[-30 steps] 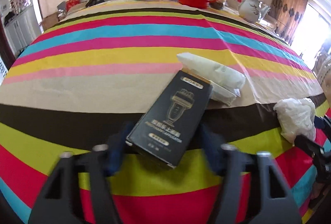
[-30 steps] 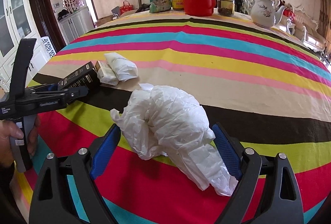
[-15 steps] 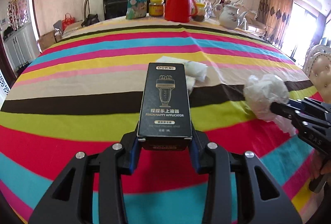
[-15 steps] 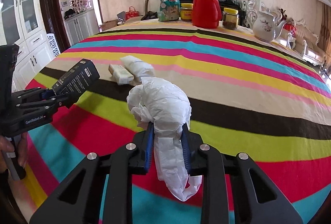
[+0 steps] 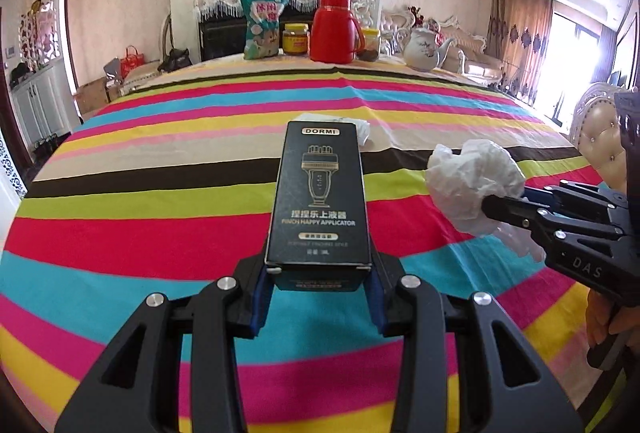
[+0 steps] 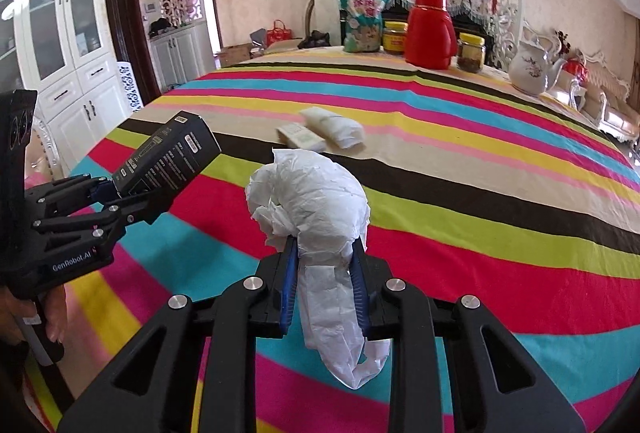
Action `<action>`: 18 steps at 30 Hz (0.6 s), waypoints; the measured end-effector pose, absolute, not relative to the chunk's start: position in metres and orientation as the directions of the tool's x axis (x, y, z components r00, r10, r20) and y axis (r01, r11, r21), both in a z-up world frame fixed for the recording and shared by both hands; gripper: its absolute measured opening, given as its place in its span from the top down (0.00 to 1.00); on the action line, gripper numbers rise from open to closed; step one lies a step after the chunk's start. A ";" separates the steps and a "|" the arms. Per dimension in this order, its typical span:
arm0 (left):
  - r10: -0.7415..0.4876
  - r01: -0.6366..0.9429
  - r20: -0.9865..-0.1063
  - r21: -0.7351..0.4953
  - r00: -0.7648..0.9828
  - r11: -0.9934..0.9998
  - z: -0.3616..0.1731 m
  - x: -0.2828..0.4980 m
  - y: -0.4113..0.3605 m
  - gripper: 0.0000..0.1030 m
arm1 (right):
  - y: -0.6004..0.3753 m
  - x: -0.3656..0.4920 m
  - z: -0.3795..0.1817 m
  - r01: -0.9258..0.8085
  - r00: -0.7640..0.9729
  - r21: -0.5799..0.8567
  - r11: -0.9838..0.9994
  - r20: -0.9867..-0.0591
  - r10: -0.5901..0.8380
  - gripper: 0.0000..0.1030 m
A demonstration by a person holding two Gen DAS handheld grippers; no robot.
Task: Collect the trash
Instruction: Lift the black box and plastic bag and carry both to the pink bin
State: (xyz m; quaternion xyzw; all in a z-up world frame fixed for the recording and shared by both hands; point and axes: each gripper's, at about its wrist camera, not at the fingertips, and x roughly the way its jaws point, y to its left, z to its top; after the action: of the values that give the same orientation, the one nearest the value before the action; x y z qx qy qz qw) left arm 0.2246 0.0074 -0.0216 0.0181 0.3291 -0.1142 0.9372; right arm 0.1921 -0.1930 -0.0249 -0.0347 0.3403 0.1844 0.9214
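My left gripper (image 5: 319,283) is shut on a black carton (image 5: 320,201) with gold print, held up off the striped tablecloth (image 5: 160,193). In the right wrist view the same black carton (image 6: 168,161) sticks out of the left gripper (image 6: 120,199) at the left. My right gripper (image 6: 325,275) is shut on a crumpled white plastic bag (image 6: 316,201), whose tail hangs below the pads. That white plastic bag (image 5: 472,185) shows at the right of the left wrist view. A small pale packet (image 6: 300,137) and a white wrapped bundle (image 6: 334,127) lie mid-table.
At the far table edge stand a snack bag (image 5: 262,23), a yellow-lidded jar (image 5: 296,39), a red thermos (image 5: 334,27), another jar (image 5: 370,43) and a white teapot (image 5: 424,47). White cabinets (image 6: 72,45) stand left; a padded chair (image 5: 600,137) is at the right.
Both grippers closed on their items and lifted them off the cloth. The carton went from lying tilted on the table to held straight, and both hands drew back toward the near table edge.
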 end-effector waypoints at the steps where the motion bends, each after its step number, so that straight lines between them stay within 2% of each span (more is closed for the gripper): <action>1: -0.200 0.225 -0.616 -0.038 0.762 0.974 -0.021 0.220 0.008 0.63 | -0.189 0.187 -0.023 -0.370 0.700 0.063 0.927 -0.637 0.323 0.76; 11: -0.170 0.174 -0.538 -0.044 0.825 0.984 -0.001 0.166 0.041 0.63 | -0.150 0.155 -0.007 -0.446 0.705 0.062 0.893 -0.590 0.393 0.76; 18: -0.121 0.120 -0.469 -0.033 0.875 0.992 0.017 0.133 0.069 0.63 | -0.116 0.137 0.006 -0.509 0.710 0.080 0.857 -0.524 0.471 0.76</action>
State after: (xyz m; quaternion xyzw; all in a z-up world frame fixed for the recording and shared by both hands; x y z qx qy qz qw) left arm 0.1334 0.0692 0.0168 -0.0016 0.2422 -0.0623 0.9682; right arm 0.1375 -0.1163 0.0061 -0.0351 0.2735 0.2651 0.9240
